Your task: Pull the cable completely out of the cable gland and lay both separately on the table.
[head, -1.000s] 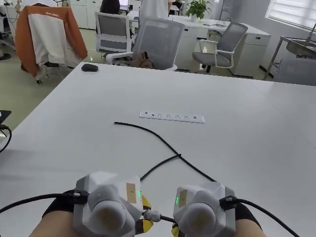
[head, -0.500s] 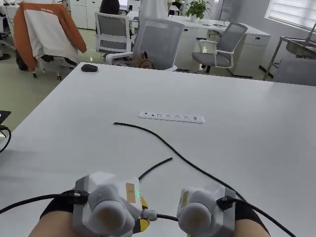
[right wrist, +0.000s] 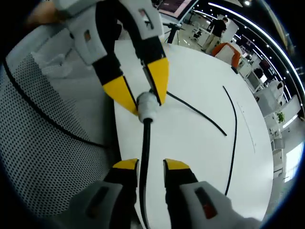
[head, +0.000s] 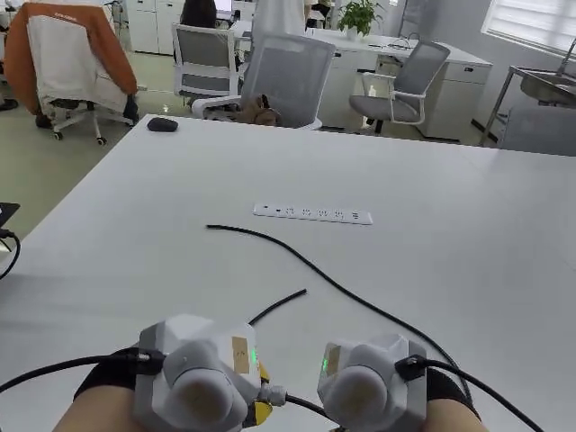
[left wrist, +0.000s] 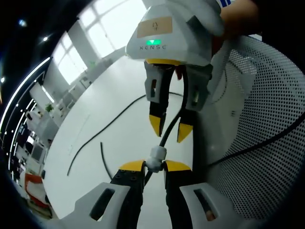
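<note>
The cable gland (left wrist: 156, 156) was a small, pale grey fitting with a rounded, stepped body. It was held just above the white surface (head: 432, 225) at its near edge. The left gripper (left wrist: 155, 165) was clenched on it, one yellow tip pressed to each side.

The cable (right wrist: 146, 143) was thin, black and smooth, and it was threaded through the gland. On one side a short tail came out and lay on the surface, ending free not far from the grippers. On the other side the cable ran straight from the gland into the right gripper (right wrist: 151, 164), which faced the left one closely. From there, in the head view, it swept in a long loose curve across the surface. Its far end lay near a white power strip (head: 312, 213).

The right gripper's yellow tips stood on either side of the cable with a gap showing between them. Whether the jaws pinched the cable further back could not be told.

A dark computer mouse (head: 163, 123) lay well apart at the far edge of the surface.
</note>
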A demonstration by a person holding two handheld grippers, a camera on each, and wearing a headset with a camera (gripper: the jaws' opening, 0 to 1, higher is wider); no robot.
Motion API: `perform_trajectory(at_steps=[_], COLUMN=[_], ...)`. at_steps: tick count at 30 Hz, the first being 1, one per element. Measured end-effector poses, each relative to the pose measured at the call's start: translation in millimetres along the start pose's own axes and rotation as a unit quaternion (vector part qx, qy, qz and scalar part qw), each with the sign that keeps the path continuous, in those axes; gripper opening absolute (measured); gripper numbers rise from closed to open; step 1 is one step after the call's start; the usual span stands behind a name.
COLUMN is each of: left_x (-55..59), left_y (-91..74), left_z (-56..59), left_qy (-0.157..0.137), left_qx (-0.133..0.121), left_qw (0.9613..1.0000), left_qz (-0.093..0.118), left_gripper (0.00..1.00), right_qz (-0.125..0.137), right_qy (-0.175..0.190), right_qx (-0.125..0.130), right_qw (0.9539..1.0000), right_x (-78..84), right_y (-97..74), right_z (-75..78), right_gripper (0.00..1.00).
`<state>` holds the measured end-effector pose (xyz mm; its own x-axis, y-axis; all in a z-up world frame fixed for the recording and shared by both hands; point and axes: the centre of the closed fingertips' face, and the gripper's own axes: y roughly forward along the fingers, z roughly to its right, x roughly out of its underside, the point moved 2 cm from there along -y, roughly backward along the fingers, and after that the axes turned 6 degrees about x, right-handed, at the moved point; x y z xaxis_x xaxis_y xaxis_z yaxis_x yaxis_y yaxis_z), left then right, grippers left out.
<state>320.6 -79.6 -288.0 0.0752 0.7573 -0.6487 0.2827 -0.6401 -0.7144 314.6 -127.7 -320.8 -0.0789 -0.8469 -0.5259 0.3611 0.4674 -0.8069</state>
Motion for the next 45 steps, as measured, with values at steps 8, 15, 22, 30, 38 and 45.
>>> perform_trajectory(at_steps=[8,15,22,30,38,45], left_x=[-5.4,-6.9,-3.6,-1.3,-2.8,-2.5], left_y=[2.2,5.3,9.1,7.1,0.6,0.2], left_z=[5.4,6.6,3.9,2.5,2.2,1.3], left_qy=[0.002,0.008,0.007,0.004,-0.003,-0.003], left_qx=[0.011,0.018,0.019,0.013,0.003,0.0], left_qw=[0.9999,0.9997,0.9997,0.9999,1.0,1.0], left_qz=[0.009,0.013,0.014,0.008,0.007,0.005], left_gripper=[0.17,0.17,0.17,0.17,0.17,0.17], right_qz=[-0.001,0.006,0.001,-0.067,-0.095,-0.111], right_qy=[-0.025,-0.042,-0.043,-0.033,0.001,0.013], right_qx=[-0.006,-0.011,-0.013,0.01,0.022,0.031], right_qw=[0.9997,0.999,0.999,0.9971,0.9952,0.9933], right_x=[0.8,-1.8,0.9,27.3,40.6,46.8], right_y=[0.4,0.9,3.1,4.0,2.8,1.5], right_z=[-3.8,-6.9,-6.9,3.8,11.0,13.5], right_gripper=[0.14,0.11,0.02,0.0,0.0,0.0])
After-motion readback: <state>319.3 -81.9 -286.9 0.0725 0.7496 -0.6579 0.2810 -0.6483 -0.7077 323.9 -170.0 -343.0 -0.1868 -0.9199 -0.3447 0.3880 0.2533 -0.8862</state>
